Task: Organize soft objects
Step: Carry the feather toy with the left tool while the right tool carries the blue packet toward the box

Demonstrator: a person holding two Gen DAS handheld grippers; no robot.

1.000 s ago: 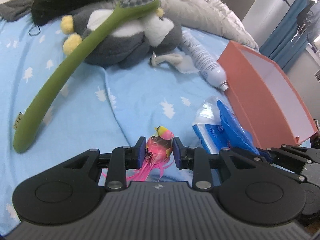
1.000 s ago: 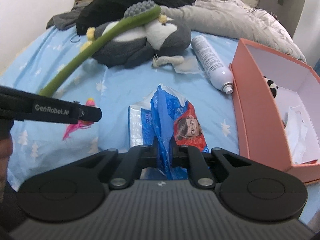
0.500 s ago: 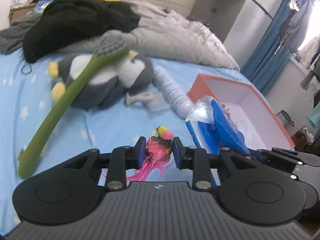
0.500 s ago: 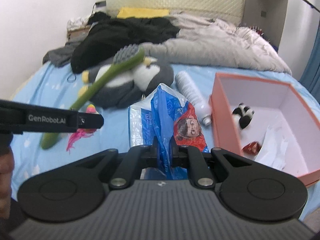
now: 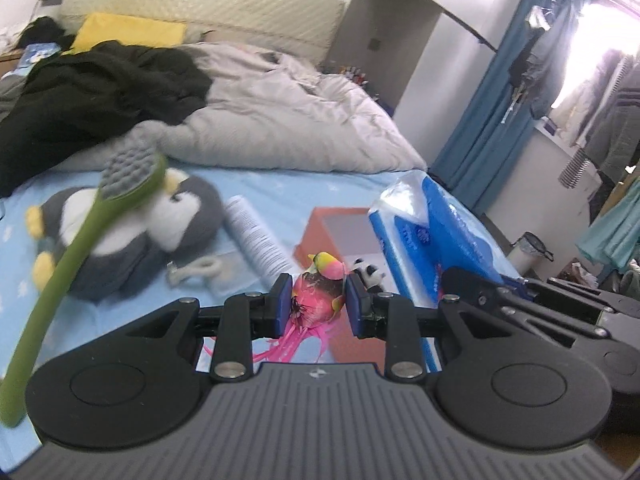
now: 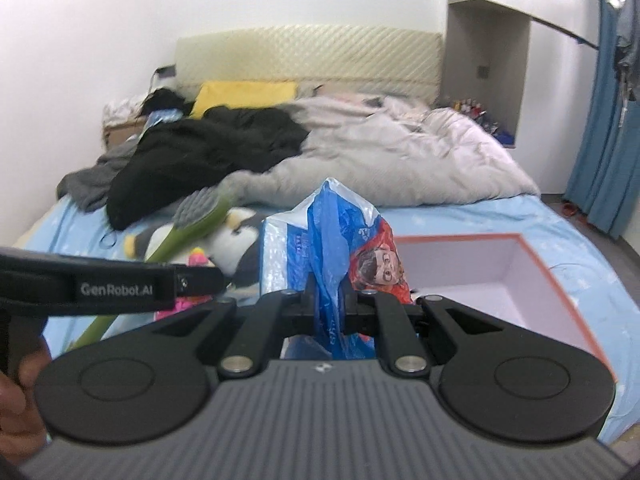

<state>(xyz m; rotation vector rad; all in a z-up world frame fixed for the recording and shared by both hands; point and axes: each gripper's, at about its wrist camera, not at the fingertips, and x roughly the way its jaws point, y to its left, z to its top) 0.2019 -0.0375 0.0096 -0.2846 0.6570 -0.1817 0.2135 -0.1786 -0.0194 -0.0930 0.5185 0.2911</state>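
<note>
My left gripper (image 5: 318, 304) is shut on a small pink and yellow bird toy (image 5: 320, 294) whose pink tail feathers hang below the jaws. It hangs in the air above the blue bedsheet. My right gripper (image 6: 330, 312) is shut on the blue plastic of a tissue pack (image 6: 332, 248), also lifted; the same tissue pack (image 5: 432, 236) shows at the right of the left wrist view. An open orange box (image 6: 560, 280) lies on the bed beyond and right of the pack. A small panda toy (image 5: 368, 272) lies inside the orange box (image 5: 316, 232).
A grey penguin plush (image 5: 132, 232) lies on the sheet with a long green brush (image 5: 80, 248) leaning over it. A white spray bottle (image 5: 256, 236) lies beside the plush. Black clothes (image 6: 208, 152) and a grey duvet (image 6: 380, 160) fill the bed's far end. A hand (image 6: 20, 412) shows at lower left.
Both grippers have risen from the bed with the bird toy and the tissue pack in their grip. The views now tilt up toward the headboard and the open box.
</note>
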